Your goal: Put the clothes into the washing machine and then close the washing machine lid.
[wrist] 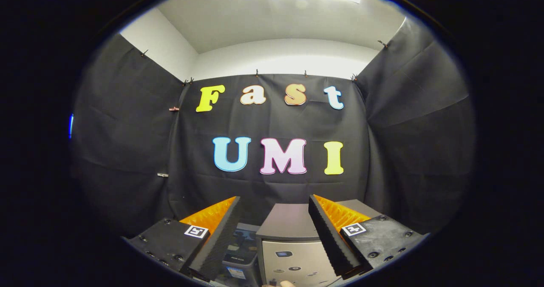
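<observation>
So the gripper (274, 236) is held up pretty level here, looking straight at the black cloth wall (272, 185) at the back of the booth. Its two fingers (216, 240) are spread wide apart with nothing between the pads, so it's gaping and carrying nothing at all. No clothes in its grasp.

Down low between the fingers sits the small grey box-shaped washing machine (293, 253). Its flat dark grey lid (287, 223) looks to be lying down flat on top, though from this angle it's hard to be sure it's fully seated. The pale front panel of the machine has a few little dark stickers or buttons on it, too small to make out. The machine is just ahead of the fingers and a bit below them, nearer the right-hand finger than the left one.

Just to the left of the machine, touching or nearly touching its side, there's a dark bluish container or bin (240, 253) with a label on it, partly hidden behind the left finger.

Clothes can't be picked out anywhere for certain.

Above the cloth, a white wall and ceiling (276, 23) with a bright light.
</observation>
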`<state>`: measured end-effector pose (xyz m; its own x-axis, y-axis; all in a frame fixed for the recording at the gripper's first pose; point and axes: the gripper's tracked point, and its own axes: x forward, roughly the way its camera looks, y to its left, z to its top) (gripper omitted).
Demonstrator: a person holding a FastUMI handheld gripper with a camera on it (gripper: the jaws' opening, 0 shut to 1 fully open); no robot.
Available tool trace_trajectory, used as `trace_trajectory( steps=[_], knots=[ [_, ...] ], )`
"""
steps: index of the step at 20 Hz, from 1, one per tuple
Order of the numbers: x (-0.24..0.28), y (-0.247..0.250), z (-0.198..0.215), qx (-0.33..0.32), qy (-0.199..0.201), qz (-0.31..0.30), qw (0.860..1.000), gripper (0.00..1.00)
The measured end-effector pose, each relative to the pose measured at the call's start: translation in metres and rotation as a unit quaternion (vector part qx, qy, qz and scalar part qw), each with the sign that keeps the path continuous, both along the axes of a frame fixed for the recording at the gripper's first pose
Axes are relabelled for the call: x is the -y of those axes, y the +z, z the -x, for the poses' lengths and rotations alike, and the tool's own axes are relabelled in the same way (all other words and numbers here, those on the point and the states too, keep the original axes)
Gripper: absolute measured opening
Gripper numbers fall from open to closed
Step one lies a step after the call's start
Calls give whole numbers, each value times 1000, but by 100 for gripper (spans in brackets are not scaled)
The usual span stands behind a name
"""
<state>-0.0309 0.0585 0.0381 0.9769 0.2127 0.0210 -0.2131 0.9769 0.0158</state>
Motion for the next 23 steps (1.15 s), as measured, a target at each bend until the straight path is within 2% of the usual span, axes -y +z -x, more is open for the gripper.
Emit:
trace_trajectory(
  steps=[7, 23],
  knots=[
    [7, 3, 12, 3, -4, -8, 1000, 98],
    [12, 3, 5, 4, -21, -5, 1000, 98]
  ],
)
